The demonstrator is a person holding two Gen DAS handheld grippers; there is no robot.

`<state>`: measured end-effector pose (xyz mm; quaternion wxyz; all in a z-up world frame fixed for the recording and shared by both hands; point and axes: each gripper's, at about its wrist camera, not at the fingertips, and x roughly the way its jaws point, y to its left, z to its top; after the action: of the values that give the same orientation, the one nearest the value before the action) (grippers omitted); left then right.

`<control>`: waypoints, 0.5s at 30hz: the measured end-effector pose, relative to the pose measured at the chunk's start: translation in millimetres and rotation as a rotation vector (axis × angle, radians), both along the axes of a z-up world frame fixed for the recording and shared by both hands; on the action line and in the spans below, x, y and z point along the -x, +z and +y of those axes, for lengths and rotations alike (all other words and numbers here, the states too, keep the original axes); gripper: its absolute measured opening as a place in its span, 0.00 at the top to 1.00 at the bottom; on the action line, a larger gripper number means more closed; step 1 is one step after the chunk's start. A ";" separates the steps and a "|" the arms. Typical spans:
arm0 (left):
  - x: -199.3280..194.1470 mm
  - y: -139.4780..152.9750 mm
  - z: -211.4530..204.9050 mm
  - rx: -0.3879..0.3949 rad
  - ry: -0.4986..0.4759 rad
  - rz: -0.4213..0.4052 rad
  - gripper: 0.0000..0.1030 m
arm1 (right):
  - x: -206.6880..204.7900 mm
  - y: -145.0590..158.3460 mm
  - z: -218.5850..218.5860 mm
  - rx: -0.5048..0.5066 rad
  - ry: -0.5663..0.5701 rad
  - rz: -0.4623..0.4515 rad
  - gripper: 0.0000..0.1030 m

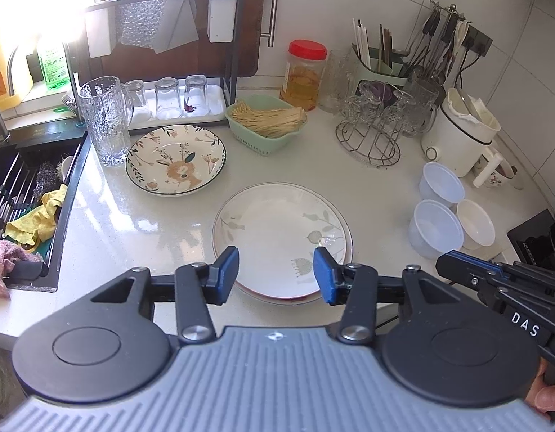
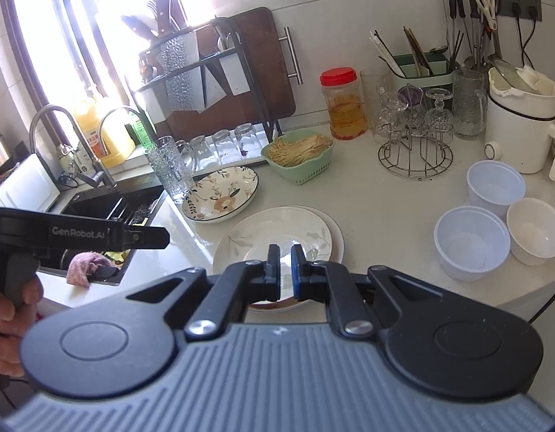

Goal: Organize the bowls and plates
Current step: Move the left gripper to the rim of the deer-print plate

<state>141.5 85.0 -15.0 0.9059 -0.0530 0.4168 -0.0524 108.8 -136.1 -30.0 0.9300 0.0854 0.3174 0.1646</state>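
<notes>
Now the left tongs (image 1: 276, 274) are hanging half open, empty, over the white leaf-patterned plate stack (image 1: 277, 230) on the pale bench (image 1: 151, 223). The right-wrist view is showing the right tongs (image 2: 285, 270) closed, gripping nothing, plus the twin faucets (image 2: 108, 136).

Left gripper (image 1: 276, 275) jaws apart over the near rim of the plate stack (image 1: 277, 230), nothing pinched | deer plate (image 1: 175, 159) beyond, by the mug (image 1: 105, 120) | three cups (image 1: 437, 228) at right | right gripper (image 1: 443, 265) pokes in, lower right
</notes>
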 end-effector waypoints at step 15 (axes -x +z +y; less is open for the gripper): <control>-62.9 -51.5 44.8 0.035 0.121 0.136 0.50 | -48.4 -24.8 21.9 0.007 -0.025 0.004 0.90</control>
<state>204.4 129.8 -66.6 0.8759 -0.0973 0.4726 -0.0008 157.1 -114.2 -54.8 0.9316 0.0863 0.3189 0.1518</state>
